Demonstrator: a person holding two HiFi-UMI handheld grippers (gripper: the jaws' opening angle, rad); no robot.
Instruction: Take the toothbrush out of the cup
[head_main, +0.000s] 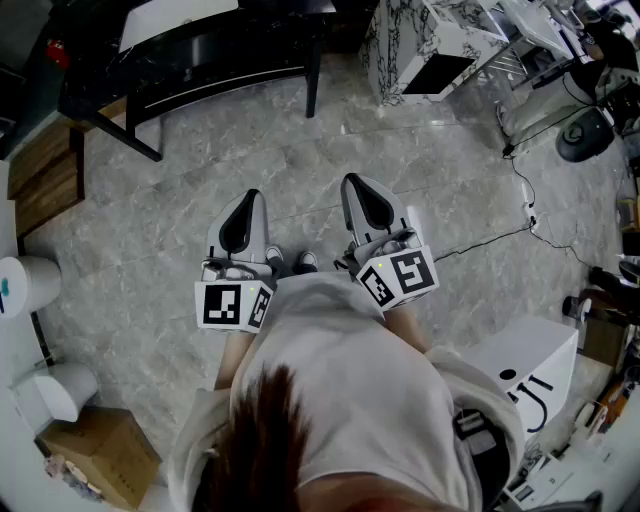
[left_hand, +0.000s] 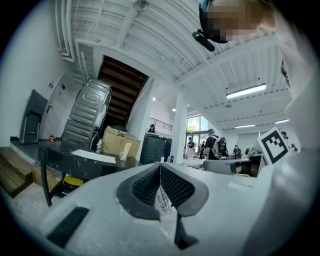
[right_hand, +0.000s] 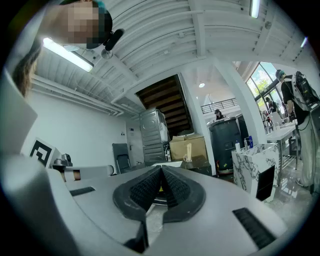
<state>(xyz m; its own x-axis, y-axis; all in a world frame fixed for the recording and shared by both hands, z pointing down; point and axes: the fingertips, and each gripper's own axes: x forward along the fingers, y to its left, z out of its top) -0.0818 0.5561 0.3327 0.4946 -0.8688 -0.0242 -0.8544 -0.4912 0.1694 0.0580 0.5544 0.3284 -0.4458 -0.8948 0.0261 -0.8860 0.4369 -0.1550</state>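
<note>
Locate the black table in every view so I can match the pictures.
Head view: black table at the top left.
Left gripper view: left of centre.
Right gripper view: centre, under a brown cardboard box.
Shared landmark: pale grey stone floor.

Table (head_main: 215, 45) left of cabinet (head_main: 405, 45); box (head_main: 100, 455) on floor (head_main: 420, 170), near-left

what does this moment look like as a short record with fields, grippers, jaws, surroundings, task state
left gripper: jaws together, nothing between them
right gripper: jaws together, nothing between them
pose: both level, side by side, in front of the person, above the floor
dark table: ahead, far from both grippers
cup: pale, on that table
stick: pale, upright in the cup, maybe the toothbrush, too small to tell
task: not yet begun
</note>
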